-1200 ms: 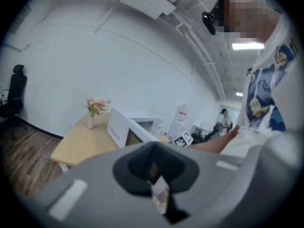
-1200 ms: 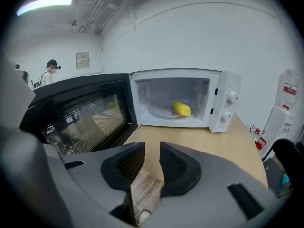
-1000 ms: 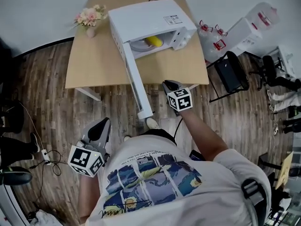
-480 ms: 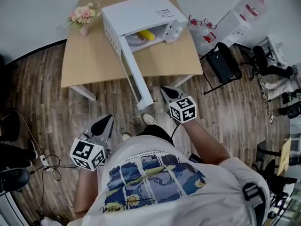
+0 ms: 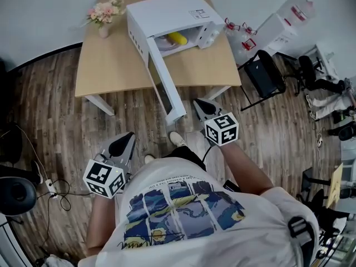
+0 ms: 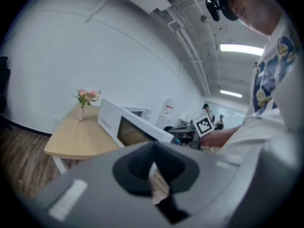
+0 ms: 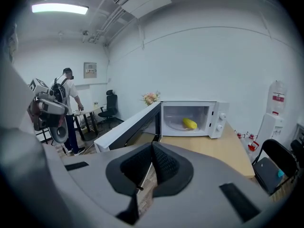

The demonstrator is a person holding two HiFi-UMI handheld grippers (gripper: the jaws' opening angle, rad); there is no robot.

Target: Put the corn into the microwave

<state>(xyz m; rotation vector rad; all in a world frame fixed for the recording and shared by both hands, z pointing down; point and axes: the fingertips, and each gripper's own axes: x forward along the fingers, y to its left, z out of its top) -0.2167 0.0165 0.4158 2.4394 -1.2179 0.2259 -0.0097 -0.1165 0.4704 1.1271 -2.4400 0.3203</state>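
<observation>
head view: corn (image 5: 177,38) sits inside the microwave (image 5: 167,9), door (image 5: 165,85) open; left gripper (image 5: 125,139) and right gripper (image 5: 201,104) hang before it, fingers closed, empty. likely next: swing door shut.

Wears a white short-sleeved T-shirt (image 5: 183,243) printed with a blue-and-yellow painting split into panels, a black strap (image 5: 300,227) at the right shoulder, and pale shoes (image 5: 177,139). Bears a grey-shelled, black-padded left gripper (image 5: 125,139) and right gripper (image 5: 200,104), with a white cube (image 5: 104,178) of black square markers on each.
</observation>
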